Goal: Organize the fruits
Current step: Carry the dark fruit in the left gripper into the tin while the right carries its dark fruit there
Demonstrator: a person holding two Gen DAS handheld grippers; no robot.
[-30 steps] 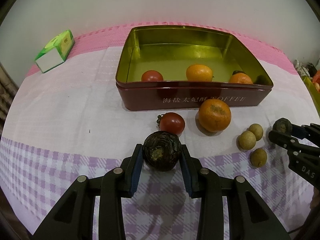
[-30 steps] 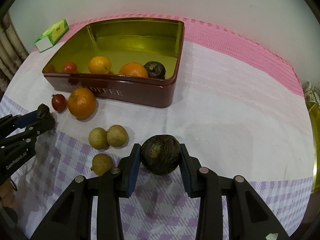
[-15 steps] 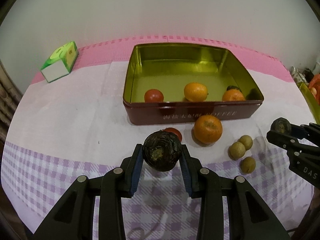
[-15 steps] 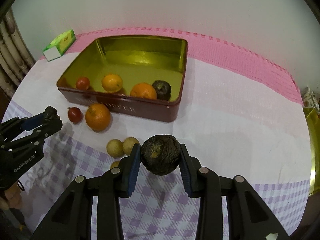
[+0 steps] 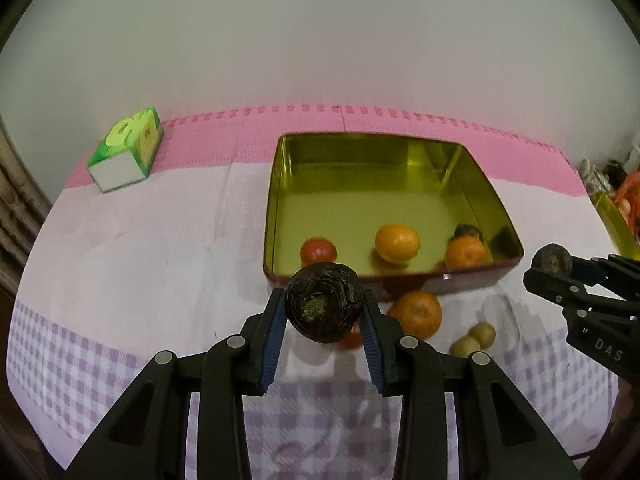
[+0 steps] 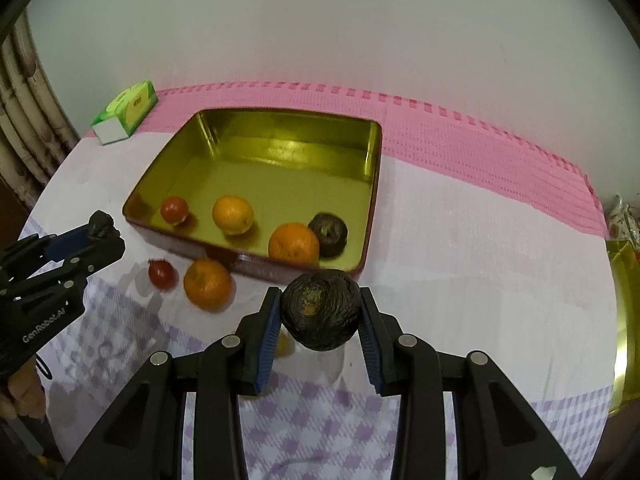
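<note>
Both tongs clenched: left tongs [image 5: 323, 312] on a dark fruit [image 5: 323, 307], right tongs [image 6: 319, 312] on its own dark fruit [image 6: 320, 309], each above the counter [image 6: 460, 248] short of the tin [image 6: 370, 184]. Risks: wrinkled round skins slipping from the pads; dropped fruit knocking the orange [image 6: 208, 283] beside the tin; tongs colliding over it.

We see the back half of the tin [image 6: 362, 184] open for a gripper. Along its near wall sit a tomato [image 6: 174, 209], two oranges [image 6: 233, 214] and a dark fruit [image 6: 329, 233]. On the table [image 6: 460, 248] before it, an orange [image 6: 208, 283], tomato [image 6: 162, 274] and small round fruits [image 5: 474, 340] block the way; its right side lies bare.
</note>
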